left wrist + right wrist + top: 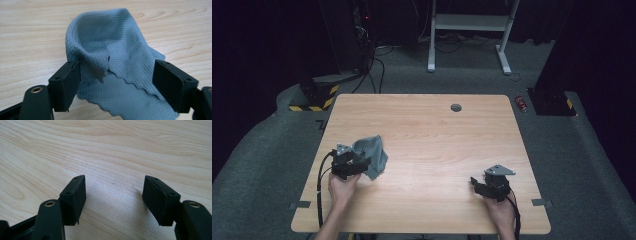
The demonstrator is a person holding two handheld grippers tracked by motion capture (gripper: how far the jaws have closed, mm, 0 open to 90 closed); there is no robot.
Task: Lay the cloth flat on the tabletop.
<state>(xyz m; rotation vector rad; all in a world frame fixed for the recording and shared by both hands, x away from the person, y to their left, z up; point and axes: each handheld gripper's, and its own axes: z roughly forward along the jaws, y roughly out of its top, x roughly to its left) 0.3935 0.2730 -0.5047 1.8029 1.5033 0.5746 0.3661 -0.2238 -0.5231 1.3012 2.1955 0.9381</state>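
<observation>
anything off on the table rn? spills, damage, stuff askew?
No spills or damage visible. The one untidy thing is the grey cloth at the table's left side: it is bunched and humped up rather than flat, lying between the open jaws of the left gripper. The right gripper is open over bare wood.

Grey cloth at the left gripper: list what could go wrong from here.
1. The left gripper has its jaws wide apart around the grey diamond-weave cloth, so it has no hold; lifting now would likely leave the cloth behind.
2. The cloth stands bunched in a peak, so closing may pinch one fold and the rest would trail.
3. The right gripper is open over bare light wooden table, too far away to help.
</observation>
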